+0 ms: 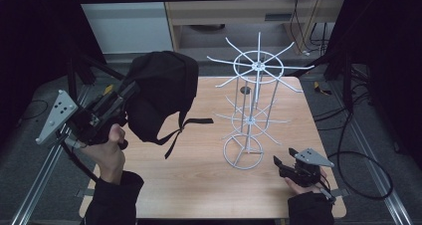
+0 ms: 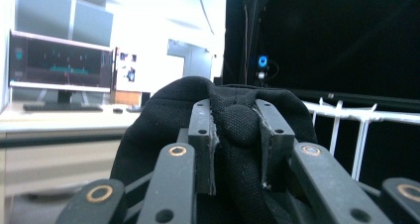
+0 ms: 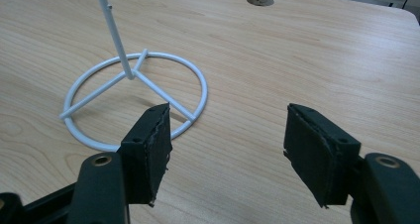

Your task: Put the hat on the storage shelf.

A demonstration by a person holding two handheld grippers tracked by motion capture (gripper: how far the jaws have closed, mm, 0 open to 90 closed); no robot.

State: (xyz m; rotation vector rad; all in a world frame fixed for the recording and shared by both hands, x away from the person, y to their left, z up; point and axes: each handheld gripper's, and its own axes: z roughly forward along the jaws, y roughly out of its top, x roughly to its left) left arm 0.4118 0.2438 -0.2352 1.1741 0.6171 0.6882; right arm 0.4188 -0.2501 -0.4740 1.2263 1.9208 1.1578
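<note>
Two grippers are at work over a light wooden table (image 1: 199, 185). At the left of the high view, the left gripper (image 1: 130, 89) is lifted off the table and its jaws are clamped on a black cap (image 1: 161, 93), which hangs in the upper-left-centre of the frame with its strap (image 1: 186, 128) dangling down toward the tabletop. In the left gripper view the jaws pinch a fold of the cap's (image 2: 233, 130) black fabric between them, at the centre of the frame; a monitor (image 2: 59, 63) sits on a desk at the upper left, and white rack prongs (image 2: 356, 116) cross the right edge.

A white wire rack (image 1: 254, 103) stands upright at the centre of the high view — ring base on the table, two tiers of spokes above it — just right of the cap and apart from it.

At the lower right of the high view, the right gripper (image 1: 279, 161) rests low near the table's front edge, close to the rack's base. In the right gripper view its jaws stand wide apart with nothing between them — the rack's ring base (image 3: 133, 102) lies at the left of the frame, partly behind the left jaw.
</note>
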